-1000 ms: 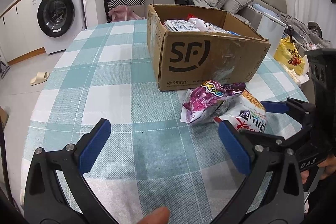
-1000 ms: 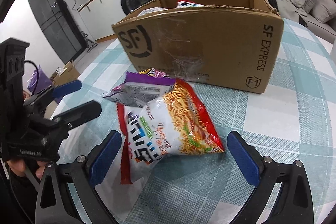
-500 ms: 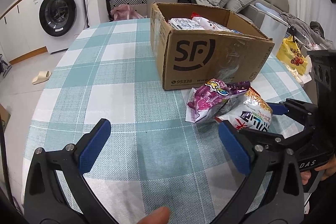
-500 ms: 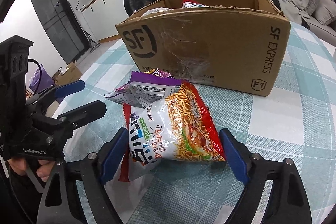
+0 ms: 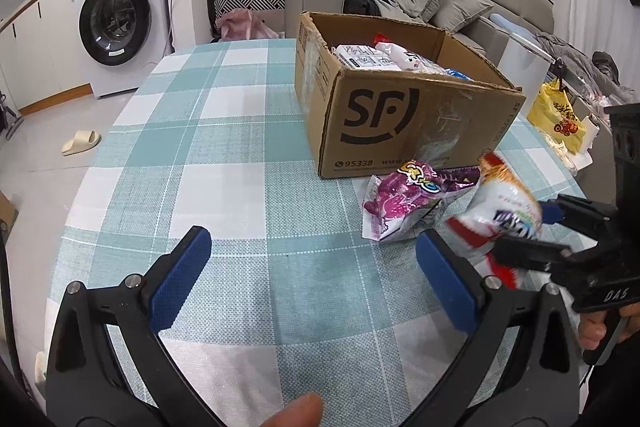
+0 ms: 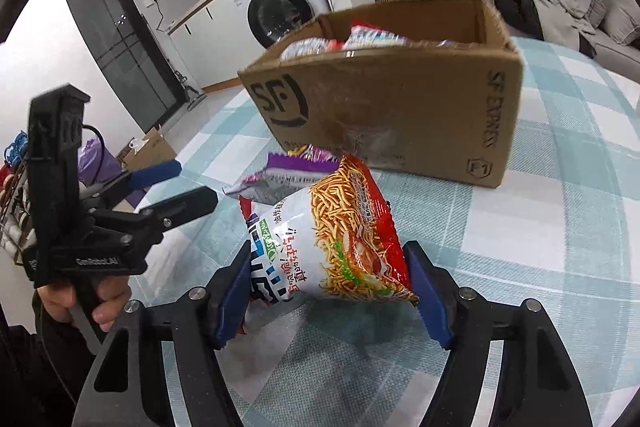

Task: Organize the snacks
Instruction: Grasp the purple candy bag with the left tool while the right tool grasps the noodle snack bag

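The left tongs [image 5: 308,275] hang wide and empty over the bare near part of the desk [image 5: 224,187]. The purple bag [image 5: 408,199] lies against the front of the box [image 5: 400,123], which already has several packs in it. The right tongs [image 6: 332,295], whose jaws have just been closing, now pinch the noodle bag [image 6: 336,243] and hold it tilted up off the desk near its right edge; both bags have yet to go in.
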Action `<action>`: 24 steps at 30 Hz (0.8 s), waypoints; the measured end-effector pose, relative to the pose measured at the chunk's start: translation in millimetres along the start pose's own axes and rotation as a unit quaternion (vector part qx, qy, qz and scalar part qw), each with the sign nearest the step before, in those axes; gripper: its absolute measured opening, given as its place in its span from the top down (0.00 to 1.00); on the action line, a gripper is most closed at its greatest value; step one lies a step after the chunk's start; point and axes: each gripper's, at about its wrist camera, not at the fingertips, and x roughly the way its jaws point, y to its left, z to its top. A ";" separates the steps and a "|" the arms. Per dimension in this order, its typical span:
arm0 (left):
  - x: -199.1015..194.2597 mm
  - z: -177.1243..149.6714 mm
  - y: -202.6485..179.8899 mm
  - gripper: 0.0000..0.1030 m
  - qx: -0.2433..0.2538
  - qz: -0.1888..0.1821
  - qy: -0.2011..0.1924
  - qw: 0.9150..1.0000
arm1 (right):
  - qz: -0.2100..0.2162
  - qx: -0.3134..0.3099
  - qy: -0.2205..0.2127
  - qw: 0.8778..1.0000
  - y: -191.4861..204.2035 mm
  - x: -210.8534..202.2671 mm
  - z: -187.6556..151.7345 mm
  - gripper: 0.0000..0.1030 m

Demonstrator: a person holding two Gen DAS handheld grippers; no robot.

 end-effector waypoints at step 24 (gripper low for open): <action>61.4 19.2 -66.3 0.06 0.013 -0.028 0.054 0.998 | -0.053 0.079 -0.078 0.992 -48.4 -57.7 10.9 0.29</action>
